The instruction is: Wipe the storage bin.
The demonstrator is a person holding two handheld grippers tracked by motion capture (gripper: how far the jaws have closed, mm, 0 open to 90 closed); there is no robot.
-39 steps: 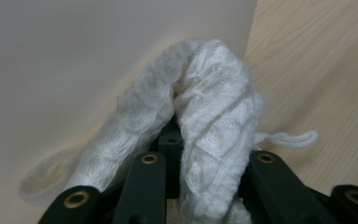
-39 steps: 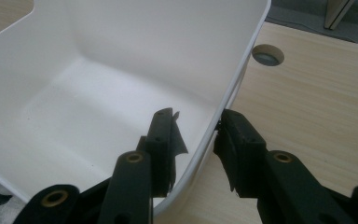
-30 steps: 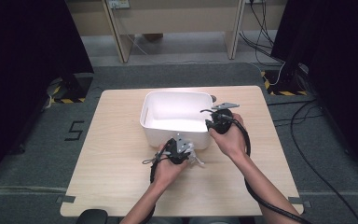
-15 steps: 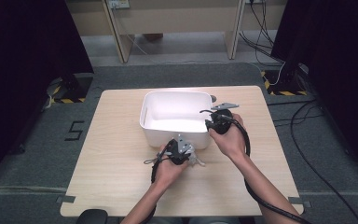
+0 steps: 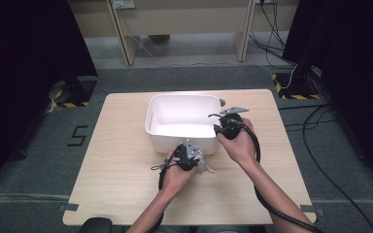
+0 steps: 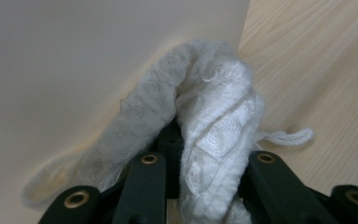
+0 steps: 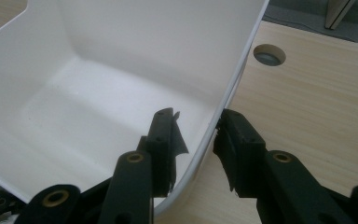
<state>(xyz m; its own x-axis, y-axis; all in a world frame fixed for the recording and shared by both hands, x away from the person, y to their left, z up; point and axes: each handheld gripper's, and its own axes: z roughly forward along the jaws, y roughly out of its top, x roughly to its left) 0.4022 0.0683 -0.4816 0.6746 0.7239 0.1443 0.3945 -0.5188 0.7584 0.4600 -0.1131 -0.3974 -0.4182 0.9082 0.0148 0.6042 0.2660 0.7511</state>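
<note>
White tub (image 5: 183, 121) near centre of wooden table (image 5: 116, 184), long side toward the person, inside bare and bright

Left gripper (image 5: 190, 156) low on table just beside tub's near wall, held in left hand (image 5: 175, 172). From left gripper view: jaws clamped together on white knitted cloth (image 6: 214, 135), folded into a hump above the jaw tips, ribbed weave, fuzzier grey-white fold on one side. Cloth pressed up against tub's outer wall (image 6: 88, 70); loose thread end trailing onto wood (image 6: 289, 136). In high view, a little white cloth (image 5: 205, 167) poking out beside the gripper

Right gripper (image 5: 223, 127) at tub's right-hand wall, gripped by right hand (image 5: 240, 145), grey plate on top, cable looping back along forearm. From right gripper view (image 7: 196, 140): jaws astride the tub's rim (image 7: 242, 60), one inside, one outside; outer jaw touching the wall, small gap seen at inner jaw; whether truly clamped on the wall, impossible to tell. Round cable hole (image 7: 269, 54) in table beyond the tub corner

Tub flat on table
</note>
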